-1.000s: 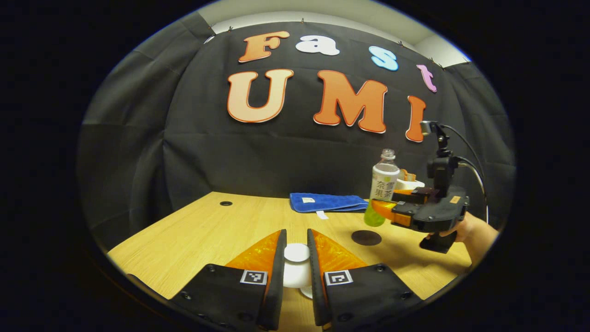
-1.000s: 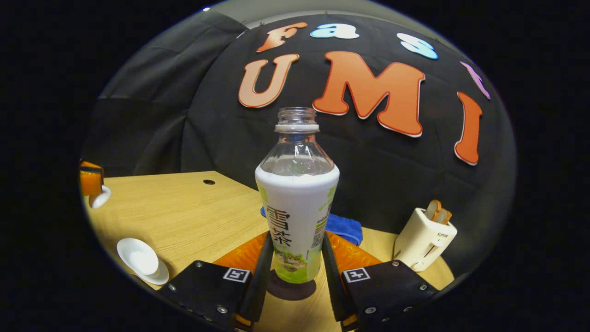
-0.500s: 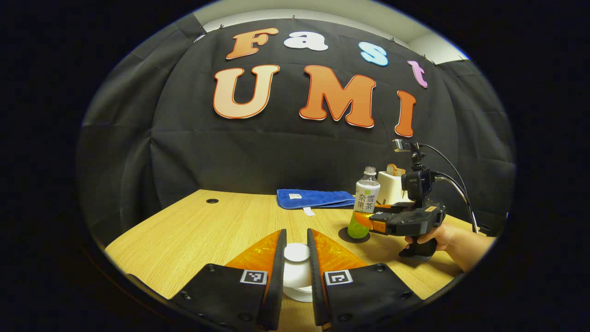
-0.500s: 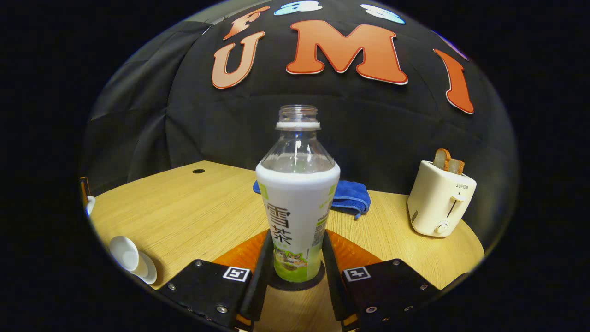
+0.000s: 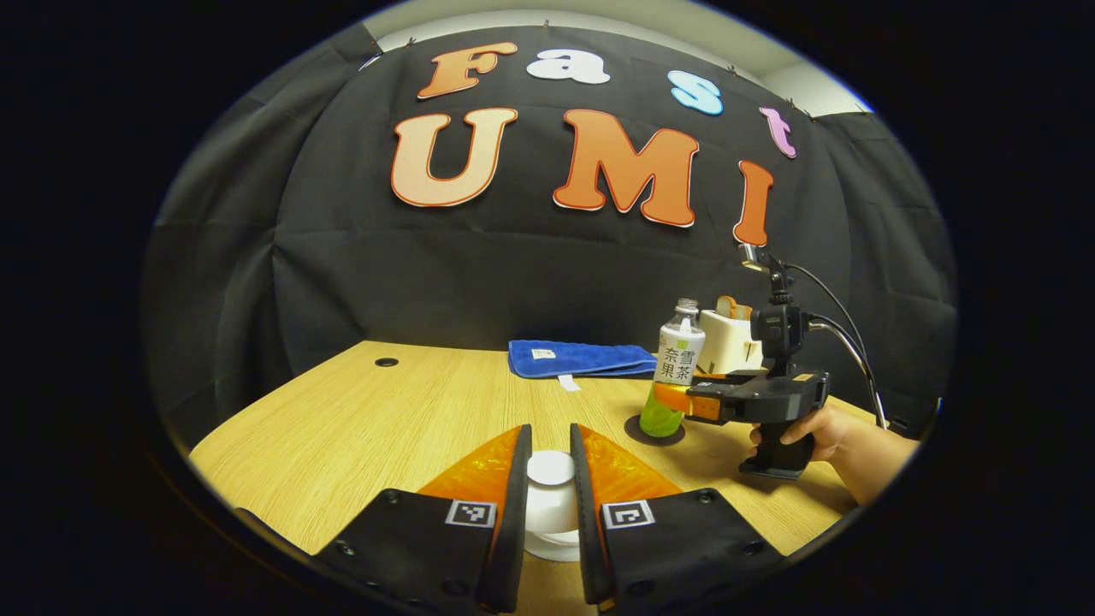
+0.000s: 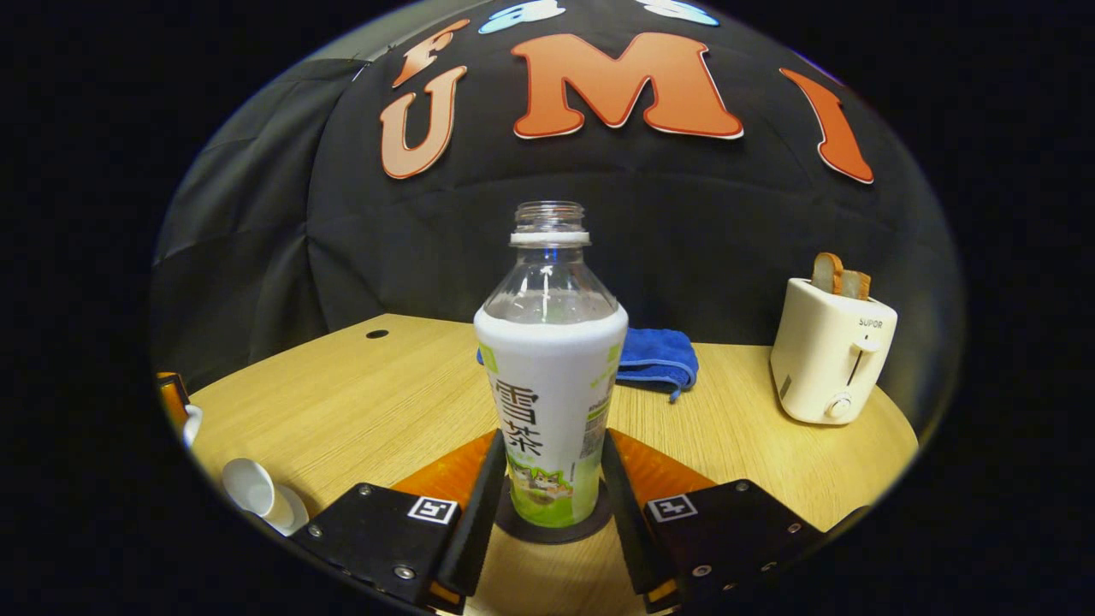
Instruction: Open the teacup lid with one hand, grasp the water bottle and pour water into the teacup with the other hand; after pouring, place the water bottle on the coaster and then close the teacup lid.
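The water bottle [image 6: 552,376], uncapped with a white and green label, stands upright on the dark round coaster [image 6: 547,529]. My right gripper [image 6: 552,438] is shut on its lower part. In the left gripper view the same bottle [image 5: 678,364] rests on the coaster [image 5: 654,432], with the right gripper [image 5: 671,399] around it and a hand [image 5: 821,432] on the handle. My left gripper [image 5: 549,445] is shut on the white teacup lid [image 5: 550,470], held above the table. The open white teacup [image 6: 250,486] sits on its saucer [image 6: 295,512] at the lower left.
A white toaster [image 6: 834,351] with bread in it stands at the back right of the wooden table [image 6: 342,402]. A folded blue cloth [image 5: 582,358] lies near the back wall. A small round hole [image 5: 386,362] marks the table's far left.
The right gripper has brought the bottle down from above the table onto the coaster. The left gripper keeps the lid and has barely shifted.
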Demonstrator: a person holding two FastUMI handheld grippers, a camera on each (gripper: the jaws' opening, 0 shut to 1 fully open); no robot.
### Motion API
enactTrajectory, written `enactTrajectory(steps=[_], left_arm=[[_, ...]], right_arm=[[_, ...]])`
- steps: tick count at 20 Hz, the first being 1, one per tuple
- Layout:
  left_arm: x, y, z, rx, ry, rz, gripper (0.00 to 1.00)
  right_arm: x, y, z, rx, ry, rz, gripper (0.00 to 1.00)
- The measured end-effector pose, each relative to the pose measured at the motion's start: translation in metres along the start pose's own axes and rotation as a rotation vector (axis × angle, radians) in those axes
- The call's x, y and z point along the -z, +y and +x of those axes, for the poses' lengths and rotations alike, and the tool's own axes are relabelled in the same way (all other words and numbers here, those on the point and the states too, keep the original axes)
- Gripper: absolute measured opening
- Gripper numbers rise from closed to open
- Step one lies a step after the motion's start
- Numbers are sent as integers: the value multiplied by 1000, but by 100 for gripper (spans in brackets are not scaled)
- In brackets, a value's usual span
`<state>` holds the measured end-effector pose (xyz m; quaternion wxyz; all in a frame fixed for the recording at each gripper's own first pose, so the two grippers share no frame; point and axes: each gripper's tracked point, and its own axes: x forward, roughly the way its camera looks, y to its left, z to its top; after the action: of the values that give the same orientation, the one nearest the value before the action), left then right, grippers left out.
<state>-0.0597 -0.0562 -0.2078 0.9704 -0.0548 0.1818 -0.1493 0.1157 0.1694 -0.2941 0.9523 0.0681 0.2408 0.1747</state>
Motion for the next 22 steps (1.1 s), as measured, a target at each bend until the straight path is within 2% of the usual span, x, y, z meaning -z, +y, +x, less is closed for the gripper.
enactTrajectory(steps=[4, 7, 12, 19, 22], left_arm=[[8, -5, 4, 5, 14, -2, 31], [18, -8, 8, 8, 30, -1, 31], [35, -19, 16, 16, 59, 38, 31], [51, -21, 26, 5, 95, 55, 31], [57, -19, 30, -9, 109, 80, 31]], right_arm=[[-8, 1, -10, -4, -14, -4, 88], [-13, 2, -22, -16, -32, -27, 95], [-14, -3, -54, -4, -51, -44, 96], [-27, -10, -96, -13, -114, 11, 96], [-24, -10, -105, -21, -101, 29, 96]])
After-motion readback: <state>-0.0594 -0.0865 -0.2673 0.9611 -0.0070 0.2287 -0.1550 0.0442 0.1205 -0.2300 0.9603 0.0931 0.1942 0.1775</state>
